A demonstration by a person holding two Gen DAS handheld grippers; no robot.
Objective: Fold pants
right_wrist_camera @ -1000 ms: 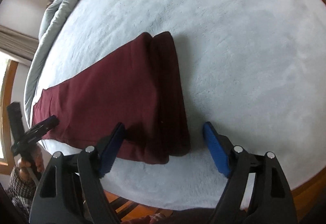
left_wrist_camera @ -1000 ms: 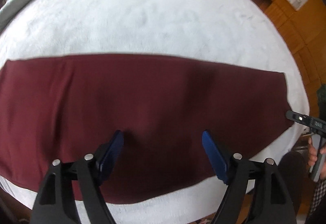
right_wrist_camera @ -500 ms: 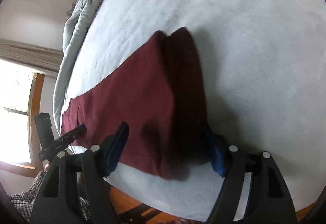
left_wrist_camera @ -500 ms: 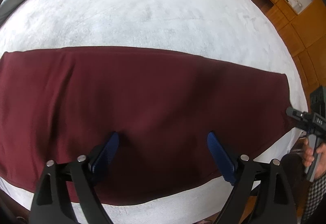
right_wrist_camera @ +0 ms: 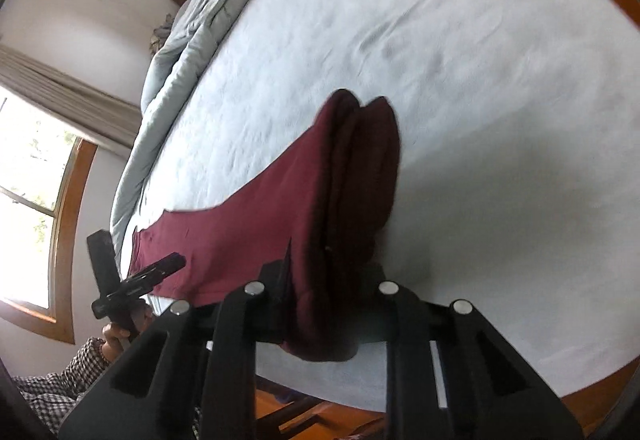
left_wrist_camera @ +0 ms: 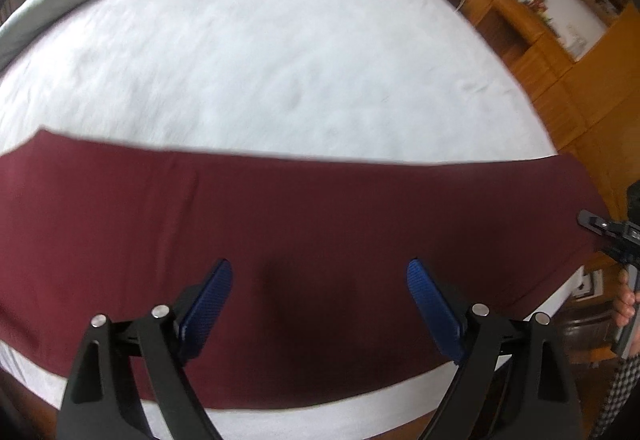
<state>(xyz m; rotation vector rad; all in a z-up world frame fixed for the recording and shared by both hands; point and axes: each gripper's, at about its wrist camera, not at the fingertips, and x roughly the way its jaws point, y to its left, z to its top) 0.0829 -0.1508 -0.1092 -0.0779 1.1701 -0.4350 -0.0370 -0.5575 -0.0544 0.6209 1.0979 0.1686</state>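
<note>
Dark red pants [left_wrist_camera: 304, 224] lie flat in a long band across a white bed [left_wrist_camera: 280, 71]. My left gripper [left_wrist_camera: 320, 280] is open and empty, its blue pads [left_wrist_camera: 208, 300] over the middle of the pants near the bed's front edge. In the right wrist view my right gripper [right_wrist_camera: 332, 276] is shut on the end of the pants [right_wrist_camera: 352, 175], which bunches up lifted between the fingers. The right gripper also shows in the left wrist view [left_wrist_camera: 608, 232] at the pants' right end. The left gripper shows in the right wrist view [right_wrist_camera: 140, 280].
A grey duvet [right_wrist_camera: 188, 39] is bunched along the far side of the bed. Wooden cabinets and shelves [left_wrist_camera: 560, 51] stand to the right. A window with a wooden frame [right_wrist_camera: 36, 199] is at the left. The person's checked sleeve [right_wrist_camera: 60, 380] is low left.
My right gripper has closed on the end of the pants and raised it off the bed. My left gripper has stayed open over the middle and tilted up a little.
</note>
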